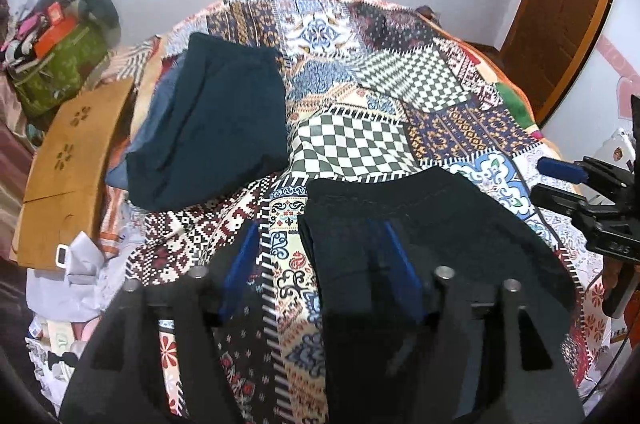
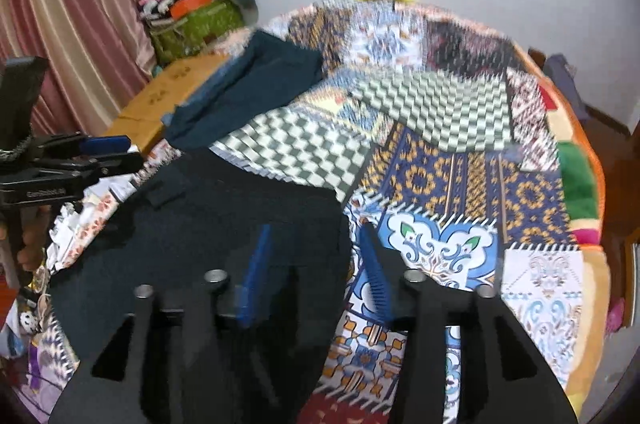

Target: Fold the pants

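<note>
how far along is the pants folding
Done, it seems: a teal pair lies folded on another folded garment at the far left of the patchwork bedspread. In hand: the black pants, already a compact fold, below both open grippers, left gripper and right gripper. Left: perhaps stacking them.

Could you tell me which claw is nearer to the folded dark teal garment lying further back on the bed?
Left. The left claw hangs open just in front of the teal garment, over the black pants' left edge. The right claw, also open, hangs at their right edge, farther away.

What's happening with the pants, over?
Left gripper open, right gripper open. Black pants flat on bedspread, unheld. Teal pile lies clear.
</note>
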Tool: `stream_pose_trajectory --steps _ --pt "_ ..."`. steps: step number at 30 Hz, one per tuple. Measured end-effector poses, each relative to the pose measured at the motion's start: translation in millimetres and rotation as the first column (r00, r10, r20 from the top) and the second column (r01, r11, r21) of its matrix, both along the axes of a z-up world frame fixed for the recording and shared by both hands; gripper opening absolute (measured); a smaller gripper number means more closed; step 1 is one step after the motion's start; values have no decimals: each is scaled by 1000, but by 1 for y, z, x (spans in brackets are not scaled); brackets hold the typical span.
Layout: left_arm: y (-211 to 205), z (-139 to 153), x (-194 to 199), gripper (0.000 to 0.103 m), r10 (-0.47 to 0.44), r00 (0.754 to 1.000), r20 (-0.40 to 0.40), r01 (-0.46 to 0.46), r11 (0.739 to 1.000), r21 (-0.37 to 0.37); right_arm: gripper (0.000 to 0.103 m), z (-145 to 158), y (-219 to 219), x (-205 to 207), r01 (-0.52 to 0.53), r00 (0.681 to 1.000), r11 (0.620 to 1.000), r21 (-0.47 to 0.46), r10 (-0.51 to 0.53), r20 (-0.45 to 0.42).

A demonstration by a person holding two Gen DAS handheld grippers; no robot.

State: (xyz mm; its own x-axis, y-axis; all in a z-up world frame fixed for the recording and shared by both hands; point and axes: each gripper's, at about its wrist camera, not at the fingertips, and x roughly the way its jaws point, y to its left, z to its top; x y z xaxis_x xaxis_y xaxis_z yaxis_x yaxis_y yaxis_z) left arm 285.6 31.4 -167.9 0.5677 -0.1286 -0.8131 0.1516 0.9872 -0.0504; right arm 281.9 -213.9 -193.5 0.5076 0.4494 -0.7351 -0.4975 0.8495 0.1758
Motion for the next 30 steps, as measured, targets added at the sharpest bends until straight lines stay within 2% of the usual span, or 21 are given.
stream_pose_trajectory --steps 3,6,8,12,17,21,26,28,30 --pt "-1 5 -12 88 1 1000 0 -1 1000 -4 67 13 -4 -17 4 999 1000 26 -5 37" --pt "0 5 -20 91 6 1000 -19 -7 1000 -22 74 15 -6 -28 10 999 999 40 -11 38" --pt "3 -2 -22 93 16 998 -64 -19 999 -42 75 11 -9 -32 11 1000 999 46 -11 18" --pt "8 -26 -16 93 16 982 -189 -37 993 -108 75 -12 -14 -34 10 995 998 65 -4 -97" --pt "12 -54 -9 93 2 952 -306 -65 979 -195 75 -49 -18 -29 25 972 996 90 -3 -237" --pt "3 -72 -1 89 -53 925 -377 -54 962 -266 75 -63 -23 -17 42 948 982 183 19 -319" --pt "-14 -75 7 83 -98 919 -381 -18 957 -291 72 -81 -14 -1 36 916 967 252 69 -396" --pt "-15 -74 11 75 -100 919 -380 -18 955 -296 60 -82 -13 2 25 906 960 278 96 -411" --pt "-13 -73 13 65 -102 920 -378 -20 952 -306 52 -82 -12 5 25 899 957 289 105 -424"
